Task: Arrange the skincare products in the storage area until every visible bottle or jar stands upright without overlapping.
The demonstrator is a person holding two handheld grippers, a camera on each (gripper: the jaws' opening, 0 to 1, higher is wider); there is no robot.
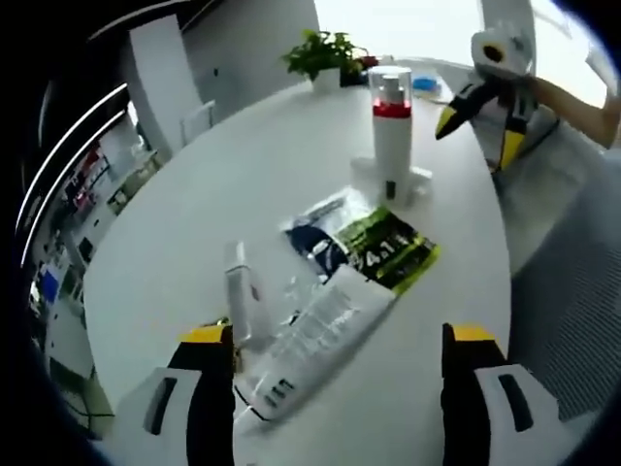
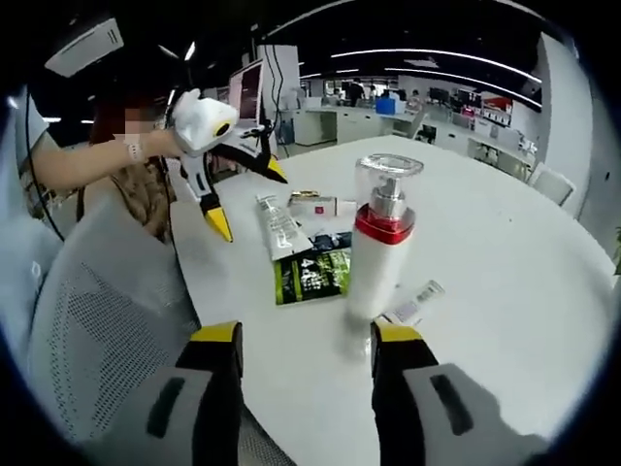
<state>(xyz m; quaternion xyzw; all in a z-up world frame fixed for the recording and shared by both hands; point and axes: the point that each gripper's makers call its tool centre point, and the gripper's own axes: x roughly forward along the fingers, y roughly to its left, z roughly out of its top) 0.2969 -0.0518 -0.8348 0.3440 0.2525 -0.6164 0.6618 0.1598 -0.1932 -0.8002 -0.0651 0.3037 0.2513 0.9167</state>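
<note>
The pump bottle (image 1: 392,131) (image 2: 378,238), white with a red collar and clear cap, already stands upright toward the far side of the white desk (image 1: 223,184) (image 2: 505,252). It looks rigid and smooth, likely top-heavy; a hold low on the body seems safest. Nearer the left gripper (image 1: 340,364) lie 1 white squeeze tube (image 1: 320,335) (image 2: 279,225), probably soft and light, best pinched near its stiffer cap end, and 1 slim white bottle (image 1: 239,291) lying flat just beside it. A green sachet (image 1: 388,250) (image 2: 310,275) and a blue packet (image 1: 320,243) overlap between tube and pump bottle; both look thin, floppy and hard to lift off the surface.

The left gripper's fingers are spread apart, holding nothing. The right gripper (image 2: 306,374) is likewise released, hovering near the desk edge beside a mesh chair (image 2: 107,330). Open desk lies left of the cluster; a potted plant (image 1: 325,56) sits well apart at the far rim.
</note>
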